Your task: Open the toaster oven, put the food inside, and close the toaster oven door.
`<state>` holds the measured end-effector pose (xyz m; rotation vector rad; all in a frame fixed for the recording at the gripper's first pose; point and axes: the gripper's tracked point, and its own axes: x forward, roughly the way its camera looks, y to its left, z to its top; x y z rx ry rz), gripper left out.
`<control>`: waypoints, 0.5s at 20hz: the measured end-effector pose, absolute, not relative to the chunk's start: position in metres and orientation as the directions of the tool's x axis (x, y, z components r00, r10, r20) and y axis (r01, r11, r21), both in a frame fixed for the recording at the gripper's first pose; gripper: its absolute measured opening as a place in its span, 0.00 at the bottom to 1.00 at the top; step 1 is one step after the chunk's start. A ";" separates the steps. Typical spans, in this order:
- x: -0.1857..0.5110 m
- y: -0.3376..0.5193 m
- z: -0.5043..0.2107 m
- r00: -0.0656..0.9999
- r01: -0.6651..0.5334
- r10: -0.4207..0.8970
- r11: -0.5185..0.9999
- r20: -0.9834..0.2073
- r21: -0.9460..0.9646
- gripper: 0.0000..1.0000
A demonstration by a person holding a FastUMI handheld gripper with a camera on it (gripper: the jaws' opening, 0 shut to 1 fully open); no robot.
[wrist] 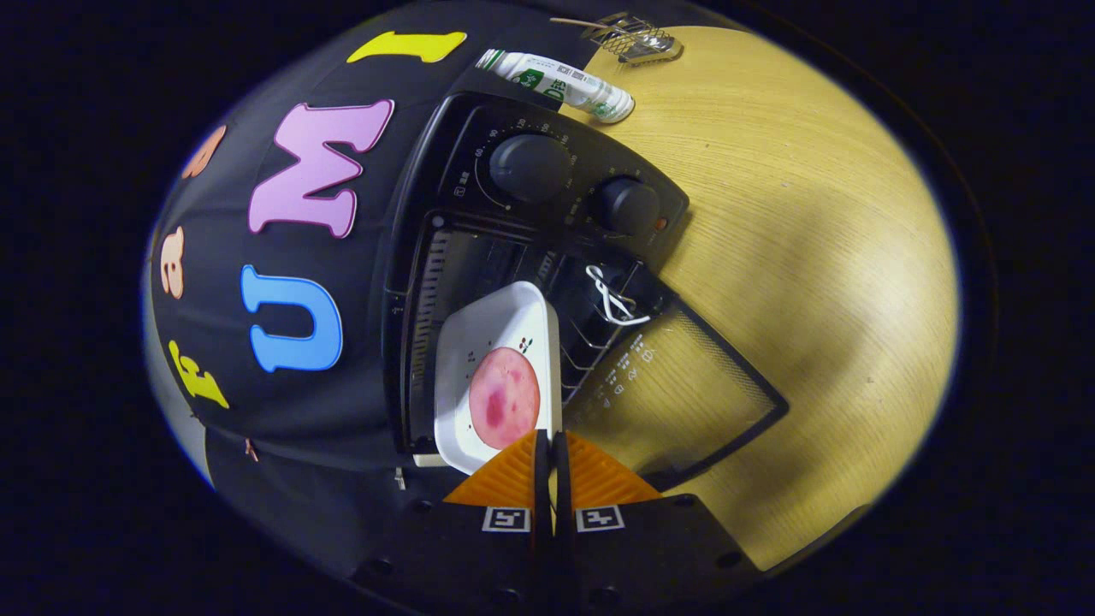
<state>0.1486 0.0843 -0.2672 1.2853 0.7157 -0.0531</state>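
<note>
Two fingers of the gripper (550, 445) were pinched on the near rim of a white tray (479, 351), nearly together w/ only the thin tray edge betw. them. A round pink slice of food (505, 398) lay on the tray just ahead of the fingertips. The tray's far end reached into the open cavity of the black toaster oven (445, 171), beyond the fingers. Oven door (684, 385) was swung fully open, its glass lying flat over the wooden table (813, 239). Two dark knobs (530, 167) sat on the oven's control panel, past the cavity. Farther off, a white tube (556, 83) lay touching the oven's edge, and a small wire basket (637, 38) beyond that.
</note>
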 end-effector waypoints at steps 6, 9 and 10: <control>0.191 0.092 -0.271 0.820 0.439 0.274 0.261 -0.502 0.860 0.05; 0.202 0.095 -0.271 0.838 0.426 0.247 0.261 -0.487 0.866 0.05; 0.204 0.096 -0.272 0.839 0.428 0.244 0.257 -0.486 0.867 0.06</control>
